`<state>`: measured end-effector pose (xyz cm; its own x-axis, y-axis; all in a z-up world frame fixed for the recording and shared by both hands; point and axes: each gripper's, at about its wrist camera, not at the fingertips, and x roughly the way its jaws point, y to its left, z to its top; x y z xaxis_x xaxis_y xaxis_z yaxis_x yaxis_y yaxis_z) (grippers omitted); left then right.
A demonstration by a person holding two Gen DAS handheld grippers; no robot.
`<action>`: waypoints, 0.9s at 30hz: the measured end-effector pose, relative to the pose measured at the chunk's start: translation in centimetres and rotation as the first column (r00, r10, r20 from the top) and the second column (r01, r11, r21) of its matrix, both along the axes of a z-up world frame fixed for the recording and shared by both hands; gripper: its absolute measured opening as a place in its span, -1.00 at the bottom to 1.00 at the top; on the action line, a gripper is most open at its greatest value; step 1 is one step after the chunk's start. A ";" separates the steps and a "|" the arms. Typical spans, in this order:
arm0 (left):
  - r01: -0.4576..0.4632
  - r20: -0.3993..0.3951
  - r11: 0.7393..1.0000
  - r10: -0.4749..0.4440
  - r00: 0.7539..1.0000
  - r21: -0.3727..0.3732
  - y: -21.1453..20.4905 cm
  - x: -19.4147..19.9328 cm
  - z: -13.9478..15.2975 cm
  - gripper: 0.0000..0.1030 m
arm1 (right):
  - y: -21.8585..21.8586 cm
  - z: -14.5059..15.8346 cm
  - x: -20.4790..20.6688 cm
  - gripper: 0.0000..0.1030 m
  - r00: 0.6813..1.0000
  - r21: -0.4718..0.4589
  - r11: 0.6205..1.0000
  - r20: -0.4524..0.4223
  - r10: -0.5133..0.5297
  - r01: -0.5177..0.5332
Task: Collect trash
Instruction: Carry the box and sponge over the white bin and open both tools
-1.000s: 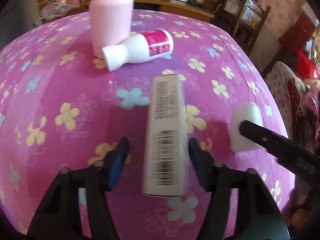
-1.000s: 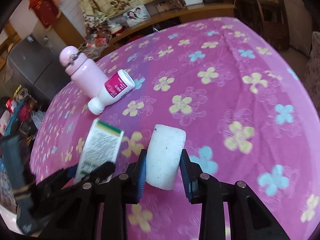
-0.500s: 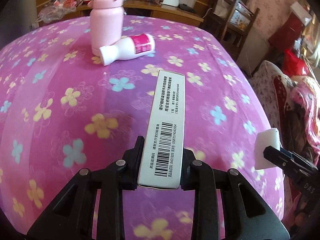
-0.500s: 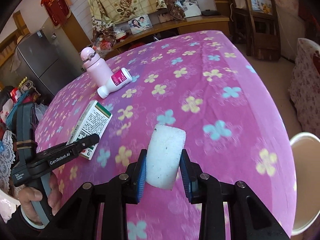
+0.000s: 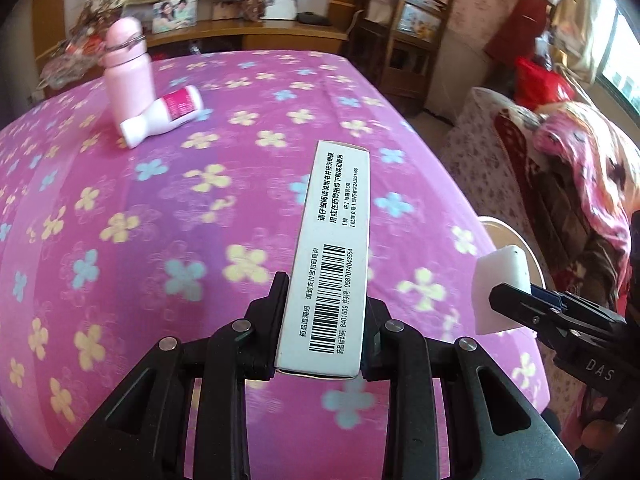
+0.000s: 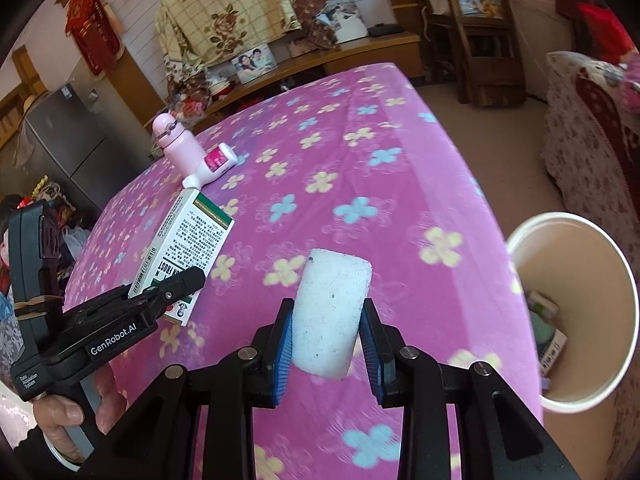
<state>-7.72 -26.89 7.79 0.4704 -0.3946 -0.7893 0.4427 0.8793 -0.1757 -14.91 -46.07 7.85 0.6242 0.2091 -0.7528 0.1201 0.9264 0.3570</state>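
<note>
Pinching a medicine box (image 5: 330,264), the left hand-held gripper (image 5: 324,332) hung beside the right hand-held gripper (image 6: 326,336), which clamped a white foam block (image 6: 330,312) left of the paper bucket (image 6: 576,396).

I see a magenta-pink tablecloth (image 5: 248,184) patterned with pale yellow and light blue four-petal flowers across most of the frame. My left gripper (image 5: 324,322) is black, holding a white box (image 5: 330,256) with black barcode and print; its broad face shows a green stripe. At upper left stand a pale pink flask (image 5: 128,68) and a white bottle (image 5: 162,120) with magenta label. The foam block (image 6: 330,312) is white, between blue-padded black fingers (image 6: 282,346). The bin (image 6: 576,312) is cream.
</note>
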 end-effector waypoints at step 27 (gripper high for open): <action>0.247 -0.037 0.969 -0.247 0.968 0.005 -14.3 -6.1 -1.2 -0.49 | -11.5 -1.2 -8.2 -0.41 0.975 -0.016 0.976 -0.037 -0.220 0.219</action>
